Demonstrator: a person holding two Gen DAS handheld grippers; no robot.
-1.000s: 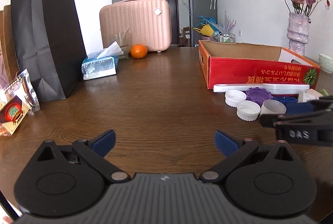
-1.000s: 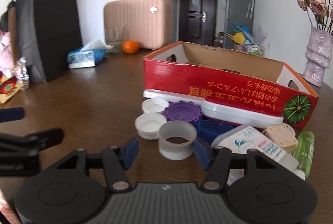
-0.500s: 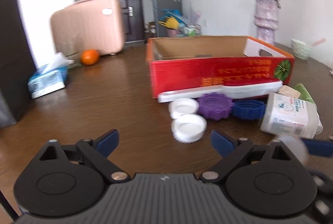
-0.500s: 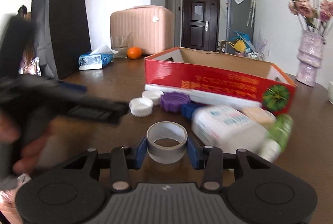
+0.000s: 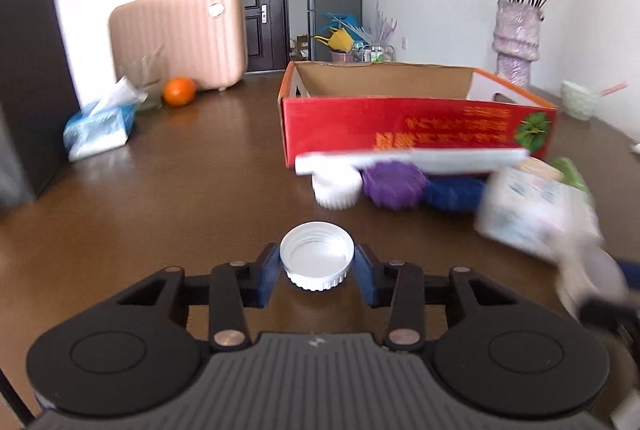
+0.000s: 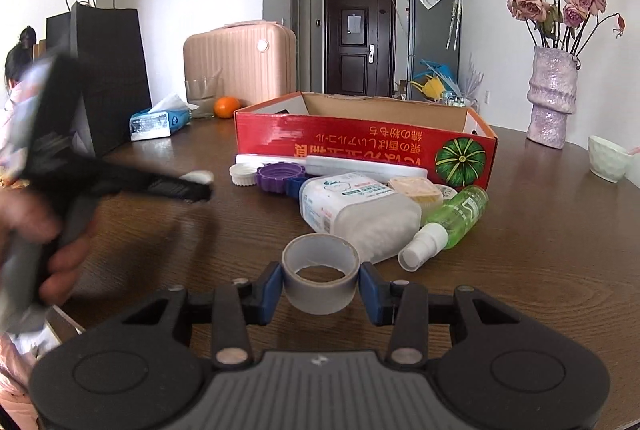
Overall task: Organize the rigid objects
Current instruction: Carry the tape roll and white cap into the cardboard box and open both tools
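Bright, even daylight fills both fisheye views, whose edges bow and darken at the corners. The dark brown wooden table (image 5: 192, 190) carries soft sheen. Motion blur smears the left view's right side and the black left tool (image 6: 200, 186) in the right view.

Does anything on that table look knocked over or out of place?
Yes. The white bottle and the green spray bottle lie on their sides in front of the red box, among loose caps, while the box looks empty from here.
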